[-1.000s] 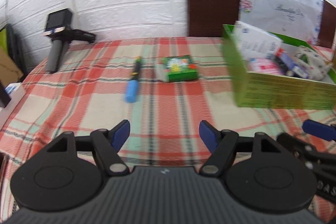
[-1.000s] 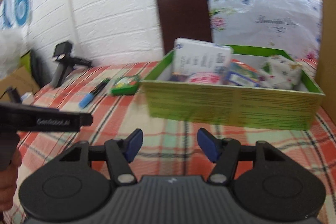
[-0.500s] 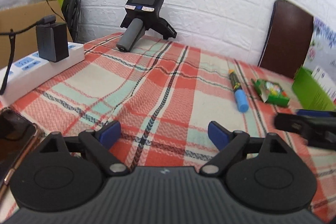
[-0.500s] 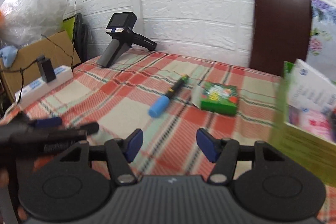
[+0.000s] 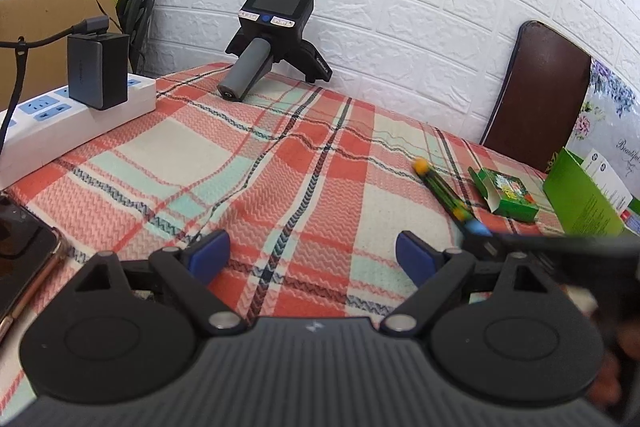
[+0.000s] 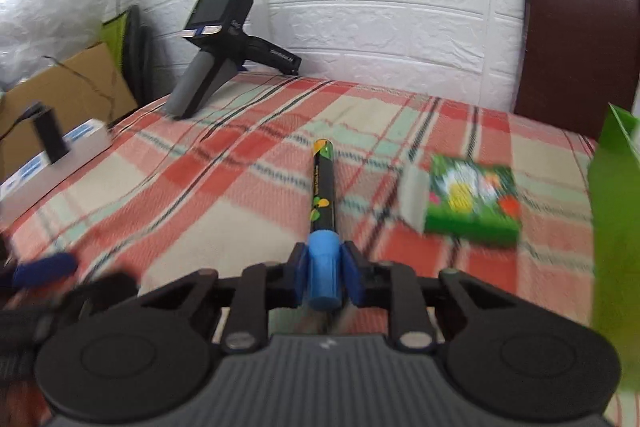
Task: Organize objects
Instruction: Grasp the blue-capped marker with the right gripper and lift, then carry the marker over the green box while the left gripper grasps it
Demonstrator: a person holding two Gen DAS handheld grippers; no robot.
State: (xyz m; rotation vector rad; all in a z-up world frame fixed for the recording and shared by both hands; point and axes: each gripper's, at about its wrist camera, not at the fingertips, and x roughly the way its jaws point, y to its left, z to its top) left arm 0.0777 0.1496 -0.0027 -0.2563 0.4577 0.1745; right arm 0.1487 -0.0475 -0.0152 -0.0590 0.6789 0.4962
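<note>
- Marker [image 6: 323, 203], black barrel with a blue cap, pinched at the cap by the right gripper [image 6: 323, 267]; barrel pointing away along the plaid cloth [image 6: 224, 163], orange tip farthest off.
- Blue pads [image 6: 301, 273] closed tight on either side of the cap.
- Small green box [image 6: 468, 203] just right of the marker, apart from it (blurred, print unreadable).
- Green bin [image 6: 612, 227] further right of the marker, past the small box, only its wall in view.
- Left gripper [image 5: 312, 255] left of the marker, fingers spread wide over bare cloth, nothing between them.
- Spare gripper [image 5: 272, 43] with a screen, resting well beyond the marker against the white brick wall.
- Power strip [image 5: 72, 119] with a black charger [image 5: 98, 71] plugged in, far left of the marker.
- Phone [image 5: 20, 267] at the cloth's near left edge.
- Brown chair back [image 6: 580, 27] beyond the marker to the right.
</note>
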